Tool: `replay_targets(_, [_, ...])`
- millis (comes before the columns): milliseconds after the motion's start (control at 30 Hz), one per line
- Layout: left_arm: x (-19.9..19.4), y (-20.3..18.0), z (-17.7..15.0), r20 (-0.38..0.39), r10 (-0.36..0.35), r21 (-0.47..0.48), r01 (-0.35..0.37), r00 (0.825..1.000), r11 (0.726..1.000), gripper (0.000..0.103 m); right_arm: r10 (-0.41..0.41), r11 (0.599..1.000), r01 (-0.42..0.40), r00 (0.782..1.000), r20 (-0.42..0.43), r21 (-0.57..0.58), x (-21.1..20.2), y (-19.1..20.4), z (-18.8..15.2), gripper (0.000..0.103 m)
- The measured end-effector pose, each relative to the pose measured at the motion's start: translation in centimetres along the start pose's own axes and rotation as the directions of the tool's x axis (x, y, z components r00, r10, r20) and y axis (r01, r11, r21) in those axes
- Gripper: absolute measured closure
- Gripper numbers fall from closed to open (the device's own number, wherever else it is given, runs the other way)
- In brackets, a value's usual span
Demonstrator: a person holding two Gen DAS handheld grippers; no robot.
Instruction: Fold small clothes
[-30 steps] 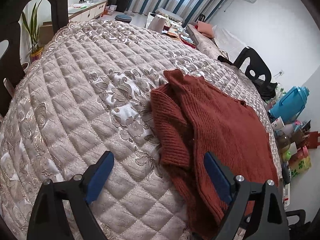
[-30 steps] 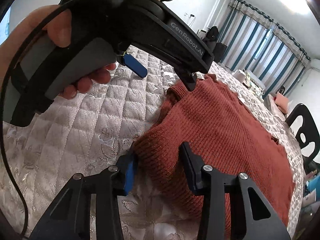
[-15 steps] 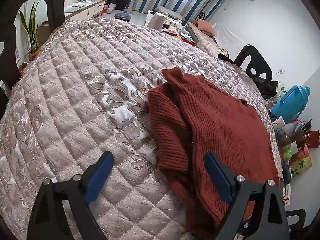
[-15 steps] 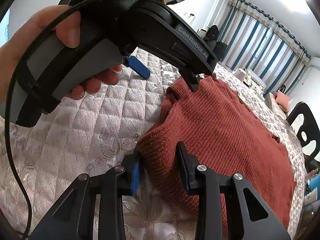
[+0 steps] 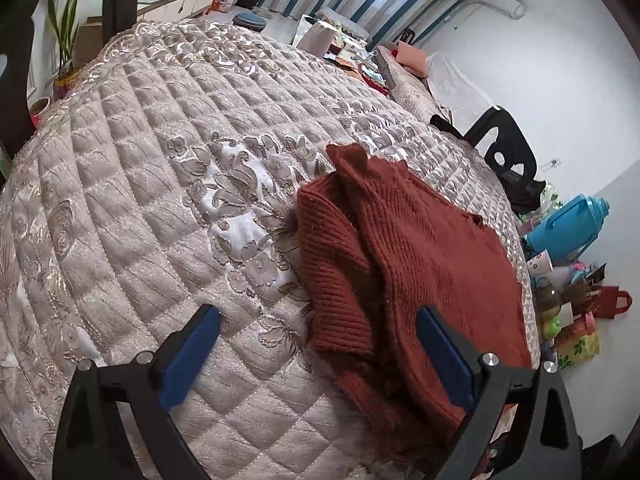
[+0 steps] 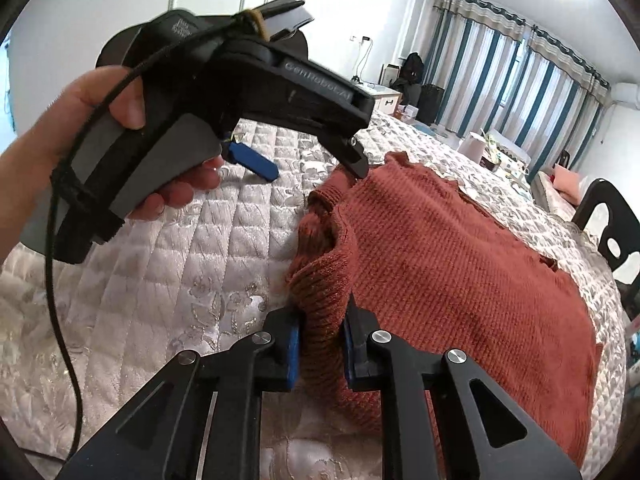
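Lying lower right on the quilted cover [image 5: 168, 208], rust knit sweater [image 5: 432, 248] runs lengthwise to upper right; right gripper [image 6: 320, 350], jaws just closing, pinches its near ribbed edge; left gripper [image 5: 316, 348] gapes empty above the same end

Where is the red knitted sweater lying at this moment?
The red knitted sweater lies on the quilted cover, right of centre in the left wrist view; the right hand-held gripper pinches its folded edge.

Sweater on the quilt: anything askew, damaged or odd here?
The rust-red sweater lies bunched along its left edge, a ribbed fold humped up. The right hand-held gripper has just closed on it. No visible damage; the quilt looks smooth.
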State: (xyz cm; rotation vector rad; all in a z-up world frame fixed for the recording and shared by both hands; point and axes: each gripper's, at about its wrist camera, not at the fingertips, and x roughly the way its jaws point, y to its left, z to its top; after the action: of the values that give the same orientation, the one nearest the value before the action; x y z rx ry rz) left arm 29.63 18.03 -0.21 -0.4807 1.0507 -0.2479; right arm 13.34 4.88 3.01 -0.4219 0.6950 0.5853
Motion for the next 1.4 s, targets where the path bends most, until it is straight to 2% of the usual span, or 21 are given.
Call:
replay_targets(100, [0.0, 0.1, 0.0, -0.004, -0.008, -0.008, 0.008, 1.000, 1.000, 0.002, 0.016, 1.000, -0.016, 1.000, 0.016, 0.021, -0.5, -0.4, 0.0, 0.087])
replay_targets(233, [-0.1, 0.7, 0.2, -0.013, -0.054, -0.064, 0.053, 0.998, 0.997, 0.001, 0.027, 0.999, -0.028, 0.999, 0.029, 0.038, -1.1, -0.7, -0.1, 0.087])
replay_targets(367, [0.0, 1.1, 0.0, -0.035, -0.133, -0.139, 0.127, 0.991, 0.982, 0.001, 0.038, 0.998, -0.040, 0.999, 0.034, 0.056, -1.2, -1.1, 0.0, 0.087])
replay_targets(600, [0.6, -0.4, -0.6, -0.077, -0.176, -0.124, 0.166, 0.981, 0.978, 0.001, 0.071, 0.992, -0.075, 0.996, 0.045, 0.102, -1.3, -1.8, 0.0, 0.087])
replay_targets(700, [1.5, -1.2, -0.7, -0.112, -0.234, -0.144, 0.217, 0.966, 0.965, 0.001, 0.071, 0.991, -0.076, 0.996, 0.052, 0.109, -1.6, -1.8, 0.1, 0.087])
replay_targets(767, [1.7, -1.4, -0.5, -0.086, -0.239, -0.166, 0.222, 0.967, 0.961, 0.001, 0.070, 0.991, -0.077, 0.996, 0.059, 0.110, -1.8, -1.7, 0.1, 0.087])
replay_targets(833, [2.3, -1.7, -0.2, -0.087, -0.262, -0.168, 0.245, 0.961, 0.955, 0.001, 0.069, 0.991, -0.075, 0.996, 0.061, 0.107, -1.9, -1.6, 0.0, 0.087])
replay_targets(1000, [3.4, -2.7, 0.8, -0.107, -0.275, -0.149, 0.258, 0.956, 0.955, 0.001, 0.080, 0.990, -0.087, 0.995, 0.065, 0.114, -2.0, -1.9, -0.2, 0.087])
replay_targets(1133, [4.1, -3.7, 2.0, -0.133, -0.245, -0.108, 0.232, 0.960, 0.967, 0.001, 0.100, 0.986, -0.107, 0.993, 0.058, 0.128, -2.0, -2.2, -0.3, 0.087])
replay_targets(1267, [4.9, -4.3, 3.1, -0.174, -0.236, -0.068, 0.227, 0.956, 0.972, 0.001, 0.119, 0.984, -0.126, 0.991, 0.057, 0.126, -1.9, -2.2, -0.4, 0.087])
replay_targets(1400, [5.2, -3.7, 3.7, -0.154, -0.254, -0.109, 0.240, 0.955, 0.965, 0.003, 0.140, 0.982, -0.145, 0.989, 0.049, 0.118, -1.7, -2.2, -0.6, 0.087])
